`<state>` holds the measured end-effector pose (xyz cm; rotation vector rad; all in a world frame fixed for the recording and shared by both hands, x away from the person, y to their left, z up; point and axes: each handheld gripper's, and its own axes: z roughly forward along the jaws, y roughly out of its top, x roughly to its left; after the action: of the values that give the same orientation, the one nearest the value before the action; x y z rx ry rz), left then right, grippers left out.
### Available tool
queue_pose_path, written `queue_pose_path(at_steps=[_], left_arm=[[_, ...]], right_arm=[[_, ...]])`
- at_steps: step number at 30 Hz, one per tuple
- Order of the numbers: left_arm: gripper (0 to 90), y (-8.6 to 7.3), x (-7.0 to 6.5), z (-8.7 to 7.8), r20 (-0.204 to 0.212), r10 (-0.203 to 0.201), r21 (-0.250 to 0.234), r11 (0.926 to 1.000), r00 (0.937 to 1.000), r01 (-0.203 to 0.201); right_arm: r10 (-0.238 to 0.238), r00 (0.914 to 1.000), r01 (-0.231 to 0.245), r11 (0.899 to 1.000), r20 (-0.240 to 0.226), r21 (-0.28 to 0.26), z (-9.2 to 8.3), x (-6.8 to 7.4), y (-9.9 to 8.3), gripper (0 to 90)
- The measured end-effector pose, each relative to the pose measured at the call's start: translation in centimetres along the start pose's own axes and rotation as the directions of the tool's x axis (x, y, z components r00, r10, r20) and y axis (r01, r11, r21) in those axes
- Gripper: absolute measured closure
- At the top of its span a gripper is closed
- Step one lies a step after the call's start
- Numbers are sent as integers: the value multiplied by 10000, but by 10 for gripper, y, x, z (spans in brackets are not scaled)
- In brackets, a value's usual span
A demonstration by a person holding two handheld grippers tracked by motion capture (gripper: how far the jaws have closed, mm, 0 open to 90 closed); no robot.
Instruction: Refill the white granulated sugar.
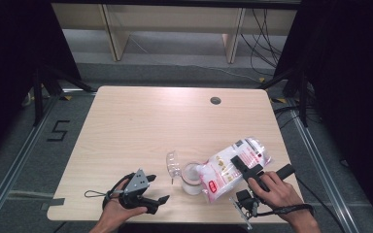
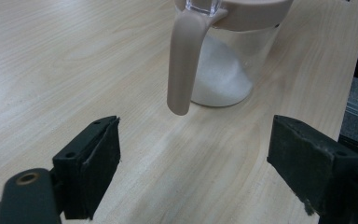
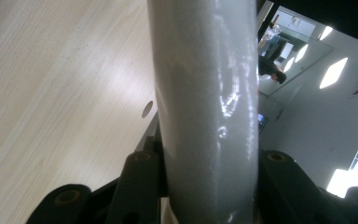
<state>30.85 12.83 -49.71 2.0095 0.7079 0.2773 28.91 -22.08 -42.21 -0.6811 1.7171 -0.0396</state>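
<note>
A clear jar (image 1: 192,178) with a beige rim and handle (image 2: 185,60) stands near the table's front, with white powder (image 2: 221,79) heaped in its bottom. Its clear lid (image 1: 173,163) is tipped up on the left side. My right gripper (image 1: 245,168) is shut on a plastic bag of white powder (image 1: 226,170), which lies tilted with its lower end over the jar's mouth. The bag (image 3: 205,102) stands clamped between the jaws of the right gripper (image 3: 205,186). My left gripper (image 1: 159,189) hovers open just left of the jar, and in its own view the left gripper (image 2: 193,158) faces the handle.
The light wooden table (image 1: 141,121) has a round cable hole (image 1: 215,100) at the back right. The table's front edge runs close under both hands. Dark floor, metal rails and a wooden bench lie beyond the table.
</note>
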Motion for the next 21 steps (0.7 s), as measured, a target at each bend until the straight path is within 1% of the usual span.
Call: queue_pose_path(at_steps=[2,3,5,6,9,11,12,13,16,21], left_arm=[[165,0,0,0,-27,-10,-38,10000,10000,10],[165,0,-1,0,12,-55,-73,10000,10000,55],[165,0,-1,0,10,-51,-74,10000,10000,51],[165,0,0,0,16,-31,-46,10000,10000,31],[165,0,0,0,-21,-18,-35,10000,10000,18],[165,0,-1,1,25,-117,-136,9998,9999,117],[165,0,0,0,40,-38,-40,10000,10000,38],[165,0,-1,0,32,-50,-56,10000,10000,50],[165,0,0,0,-26,-12,-36,10000,10000,12],[165,0,0,0,11,-9,-14,10000,10000,9]], right_arm=[[27,10000,-27,10000,-8,-8,0,0,0,704],[7,9999,-6,10000,-101,26,0,0,0,705],[-4,9999,4,10000,-137,7,0,-1,0,705],[15,10000,-15,10000,-33,-48,1,0,-1,705],[38,10000,-38,10000,-38,-43,0,0,-1,705],[-34,10000,33,10000,-37,-91,1,-1,-1,706],[-148,9999,148,9998,-26,-165,1,-2,-1,706],[-167,9999,167,9997,-22,-184,1,-2,-1,707],[-103,9999,102,9998,-28,-190,1,-1,-1,707],[-95,9999,93,9997,-103,-207,2,-1,-1,708]])
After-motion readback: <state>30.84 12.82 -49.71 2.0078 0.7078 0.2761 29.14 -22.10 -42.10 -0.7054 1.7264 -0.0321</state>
